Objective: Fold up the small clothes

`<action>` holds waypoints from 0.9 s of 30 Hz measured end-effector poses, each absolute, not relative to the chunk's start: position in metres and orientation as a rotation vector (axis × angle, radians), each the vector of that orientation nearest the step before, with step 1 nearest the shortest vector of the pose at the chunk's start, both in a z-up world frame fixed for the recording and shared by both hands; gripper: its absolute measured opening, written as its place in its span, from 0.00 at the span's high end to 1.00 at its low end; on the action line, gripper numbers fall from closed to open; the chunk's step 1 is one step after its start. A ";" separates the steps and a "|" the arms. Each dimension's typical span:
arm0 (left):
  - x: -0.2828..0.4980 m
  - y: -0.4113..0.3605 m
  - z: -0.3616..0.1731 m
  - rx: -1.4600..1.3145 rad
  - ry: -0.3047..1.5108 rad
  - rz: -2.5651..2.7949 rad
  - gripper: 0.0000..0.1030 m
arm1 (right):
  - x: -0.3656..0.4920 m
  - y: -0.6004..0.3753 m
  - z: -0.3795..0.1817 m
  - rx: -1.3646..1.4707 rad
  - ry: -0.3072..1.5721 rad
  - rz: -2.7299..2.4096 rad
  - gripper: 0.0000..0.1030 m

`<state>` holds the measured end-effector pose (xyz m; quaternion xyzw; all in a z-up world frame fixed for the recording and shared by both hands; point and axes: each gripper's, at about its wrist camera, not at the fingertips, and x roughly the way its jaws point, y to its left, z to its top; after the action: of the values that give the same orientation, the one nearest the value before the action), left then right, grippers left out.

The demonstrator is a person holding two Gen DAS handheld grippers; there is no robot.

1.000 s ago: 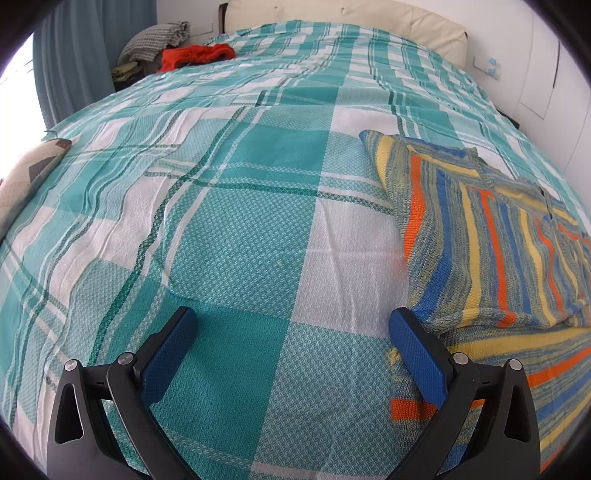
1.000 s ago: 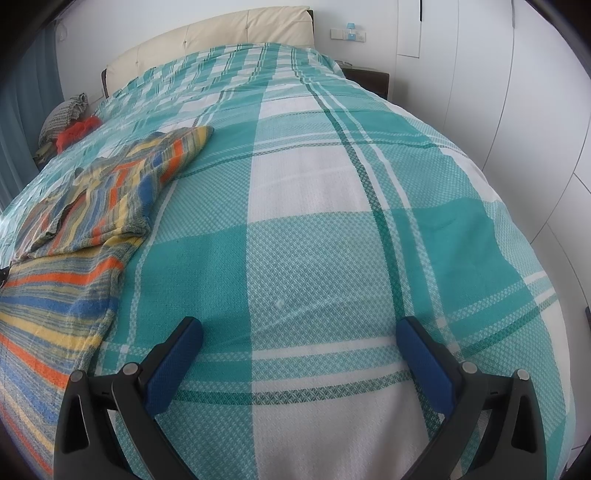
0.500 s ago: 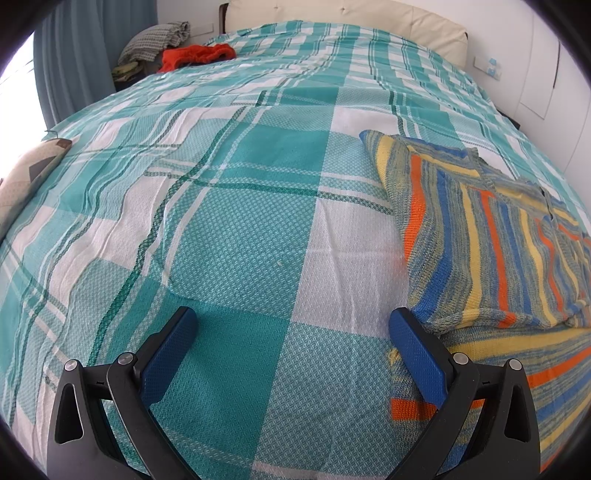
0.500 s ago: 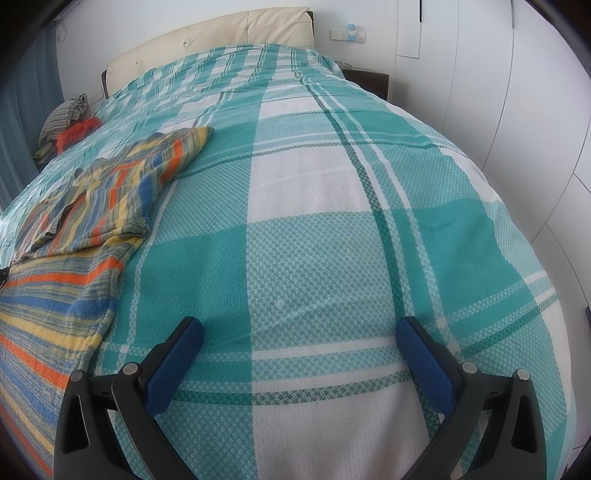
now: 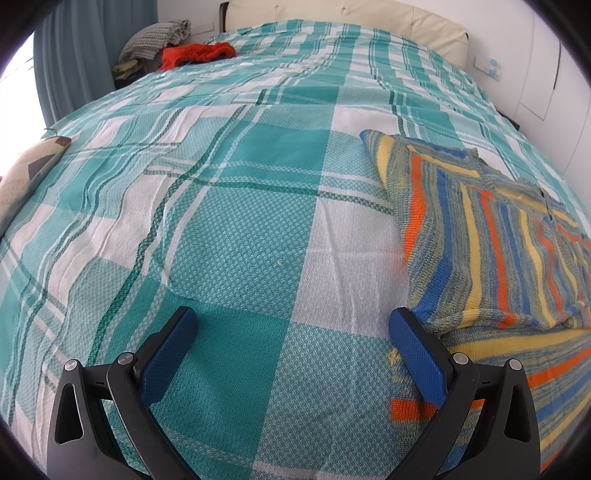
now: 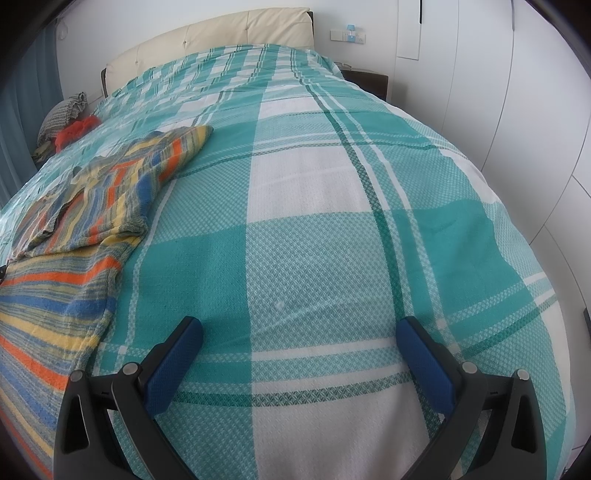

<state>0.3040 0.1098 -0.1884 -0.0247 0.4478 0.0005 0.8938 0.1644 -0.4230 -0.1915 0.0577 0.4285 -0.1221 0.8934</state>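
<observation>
Place: it was a home bedroom.
Evidence: a bed [image 5: 258, 206] in a checked cover, padded headboard [image 6: 221, 40], curtain [image 5: 92, 55], wall socket [image 6: 349, 35].

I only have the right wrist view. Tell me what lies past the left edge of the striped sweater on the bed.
Observer: In the left wrist view the striped sweater ends at a folded-in sleeve; beyond it lies bare plaid bedspread.
Operator: Report the left gripper.
Observer: The left gripper is open and empty, its right finger just over the sweater's near corner.
Operator: Name anything else on that side.
Observer: A patterned cushion sits at the bed's far left edge, which your view lacks. The red garment lies near the headboard.
</observation>
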 end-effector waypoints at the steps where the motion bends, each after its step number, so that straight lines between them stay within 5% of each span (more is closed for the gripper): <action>1: 0.305 0.110 -0.189 -0.054 0.933 -0.002 0.00 | 0.165 -0.422 -0.192 0.118 0.890 -0.254 0.00; 9: 0.298 0.120 -0.176 -0.055 1.036 -0.059 0.01 | 0.165 -0.419 -0.189 0.091 0.905 -0.273 0.00; 27: 0.110 0.118 -0.158 -0.079 1.152 -0.381 0.02 | 0.109 -0.387 -0.141 0.128 1.020 -0.157 0.00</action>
<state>0.1096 0.1182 -0.1575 -0.0372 0.5410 -0.1792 0.8209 0.1086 -0.3867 -0.1409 0.0613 0.4871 -0.0752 0.8679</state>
